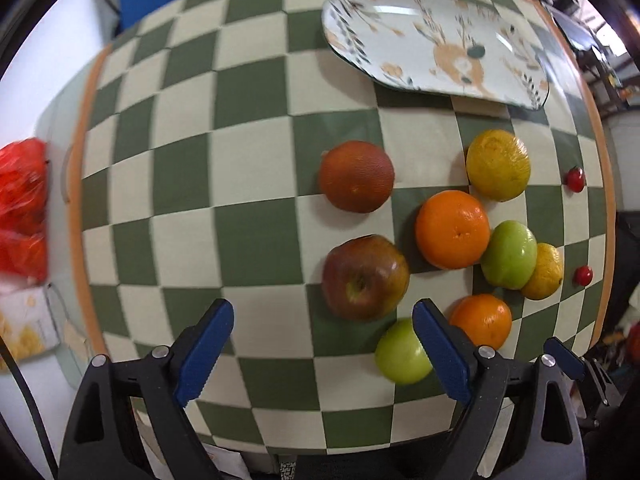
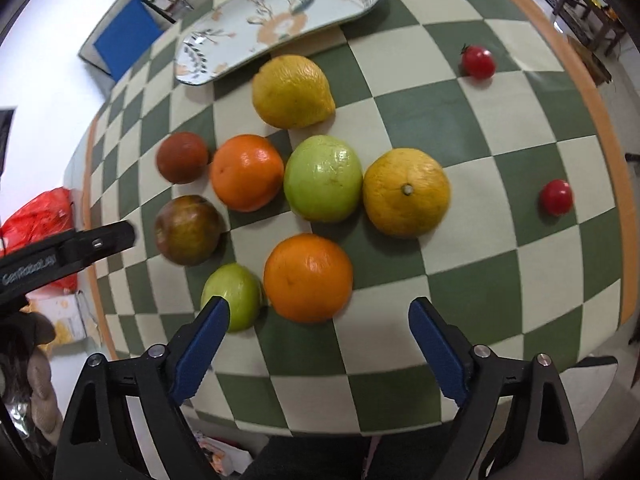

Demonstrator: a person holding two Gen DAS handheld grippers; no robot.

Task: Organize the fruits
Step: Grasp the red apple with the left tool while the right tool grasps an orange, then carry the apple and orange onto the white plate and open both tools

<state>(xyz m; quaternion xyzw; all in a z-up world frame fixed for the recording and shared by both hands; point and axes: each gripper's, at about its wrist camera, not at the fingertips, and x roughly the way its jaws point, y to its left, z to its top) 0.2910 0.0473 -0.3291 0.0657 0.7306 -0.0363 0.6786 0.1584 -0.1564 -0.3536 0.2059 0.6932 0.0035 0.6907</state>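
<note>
Hovering above the checkered bench (image 1: 256, 168), the left gripper (image 1: 322, 354) holds its blue jaws spread wide with nothing between them. In the left wrist view the red apple (image 1: 365, 277) lies at twelve o'clock from the jaws, just ahead and a little toward the right finger. A small green apple (image 1: 401, 352) sits partly behind that right finger at three o'clock, with an orange (image 1: 482, 320) just beyond it. Farther out at one o'clock sit a dark reddish orange (image 1: 356, 176), a second orange (image 1: 452, 230), a green fruit (image 1: 509, 254) and two yellow citrus. The floral plate (image 1: 424, 40) lies empty at the far one o'clock, long axis running left to right.

In the right wrist view the right gripper (image 2: 318, 338) is likewise wide and empty. The nearest orange (image 2: 308, 278) lies at twelve o'clock, between the finger lines; the small green apple (image 2: 232, 294) touches the tip of the left finger at ten o'clock. Two cherry tomatoes (image 2: 478, 62) (image 2: 556, 197) sit well apart at two o'clock. The plate (image 2: 280, 20) is at the far eleven o'clock.

By my reading, the left gripper is nearer the red apple, the right nearer the orange; either must carry its fruit forward over the cluster to the plate.
</note>
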